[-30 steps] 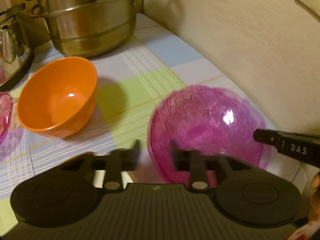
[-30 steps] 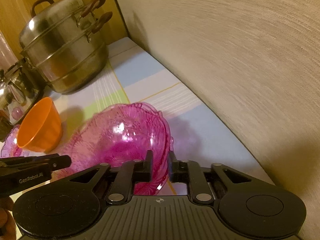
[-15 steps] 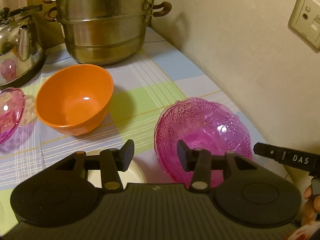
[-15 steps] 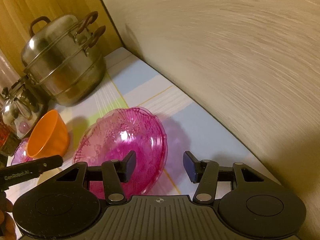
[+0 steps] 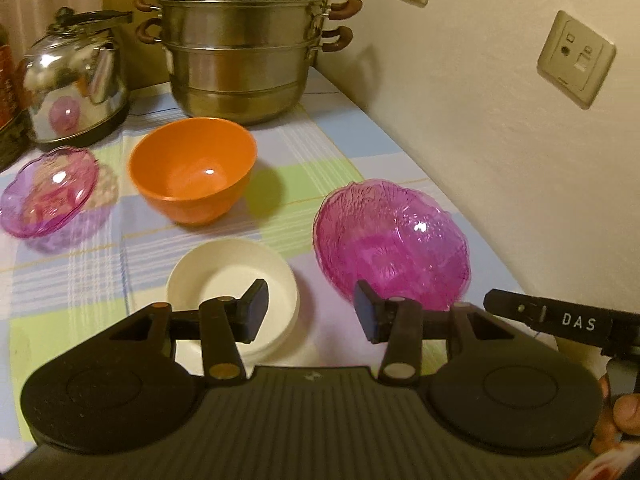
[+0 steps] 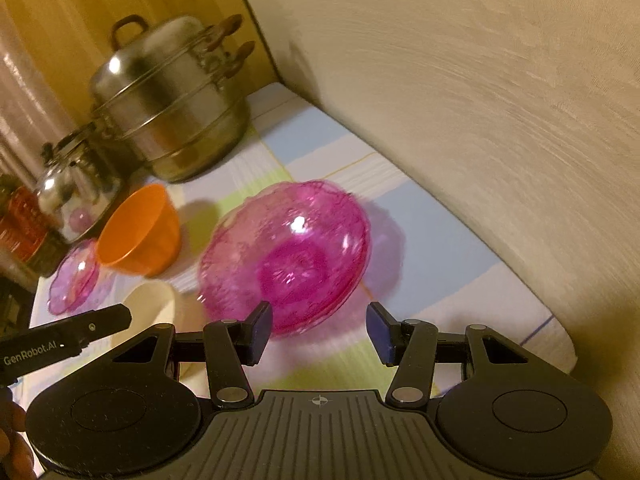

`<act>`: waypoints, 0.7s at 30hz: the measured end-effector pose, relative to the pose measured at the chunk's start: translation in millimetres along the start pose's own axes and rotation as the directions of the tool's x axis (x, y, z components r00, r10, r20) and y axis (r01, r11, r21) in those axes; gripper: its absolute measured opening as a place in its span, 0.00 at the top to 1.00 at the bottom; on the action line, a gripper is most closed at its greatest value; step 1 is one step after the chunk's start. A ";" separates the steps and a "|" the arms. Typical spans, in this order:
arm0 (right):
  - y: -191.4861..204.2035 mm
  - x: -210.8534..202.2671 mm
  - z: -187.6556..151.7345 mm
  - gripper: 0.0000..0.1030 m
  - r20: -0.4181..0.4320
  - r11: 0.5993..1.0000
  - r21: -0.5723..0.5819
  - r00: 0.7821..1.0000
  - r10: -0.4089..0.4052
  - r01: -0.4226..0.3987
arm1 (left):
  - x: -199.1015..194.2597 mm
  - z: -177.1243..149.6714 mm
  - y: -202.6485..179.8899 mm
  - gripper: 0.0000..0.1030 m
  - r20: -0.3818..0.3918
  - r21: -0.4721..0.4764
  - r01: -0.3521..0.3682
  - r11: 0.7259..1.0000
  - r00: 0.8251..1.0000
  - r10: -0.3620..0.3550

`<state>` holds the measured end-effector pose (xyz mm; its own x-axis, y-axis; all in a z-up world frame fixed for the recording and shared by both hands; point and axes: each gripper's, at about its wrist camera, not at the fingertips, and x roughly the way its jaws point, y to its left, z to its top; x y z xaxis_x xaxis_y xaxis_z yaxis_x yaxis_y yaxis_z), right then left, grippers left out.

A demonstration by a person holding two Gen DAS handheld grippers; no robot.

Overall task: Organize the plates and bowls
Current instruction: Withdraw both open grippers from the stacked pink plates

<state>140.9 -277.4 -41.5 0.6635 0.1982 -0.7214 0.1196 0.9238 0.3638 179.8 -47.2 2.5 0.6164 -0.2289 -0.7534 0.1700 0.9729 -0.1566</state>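
A large pink glass bowl (image 5: 392,248) (image 6: 288,252) rests upright on the checked tablecloth (image 5: 320,152) near the wall. To its left stand a white bowl (image 5: 232,280) (image 6: 152,304), an orange bowl (image 5: 192,176) (image 6: 140,232) and a small purple glass dish (image 5: 48,196) (image 6: 74,280). My left gripper (image 5: 312,312) is open above the gap between the white and pink bowls. Just short of the pink bowl's near rim hovers my right gripper (image 6: 320,330), open too. Neither holds anything.
A steel steamer pot (image 5: 244,40) (image 6: 172,100) and a kettle (image 5: 76,80) (image 6: 76,184) stand at the back of the table. The wall (image 5: 500,140) runs close along the right side, with sockets (image 5: 576,58) on it. The table's right edge (image 6: 560,344) lies near the pink bowl.
The right gripper let go of the pink bowl's rim and opened. The bowl, tilted before, now sits flat. Both grippers drew back and up, bringing the white bowl into view.
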 end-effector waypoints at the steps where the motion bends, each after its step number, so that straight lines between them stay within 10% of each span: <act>1: 3.7 -4.4 -2.7 0.49 0.001 1.000 -0.009 1.000 0.006 -0.006 | -6.0 -3.9 1.1 0.58 0.002 -0.010 0.000 1.000 1.000 0.000; 21: 73.0 -42.1 -52.4 0.49 -0.056 0.978 -0.176 0.993 0.103 -0.111 | -96.3 -62.0 39.4 0.54 0.043 -0.128 -0.097 0.987 0.994 0.103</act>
<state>83.0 -201.2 -15.4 0.6299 0.3101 -0.7121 -0.0871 0.9393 0.3320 79.5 15.2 29.3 0.6632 -0.1282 -0.7374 0.0091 0.9865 -0.1633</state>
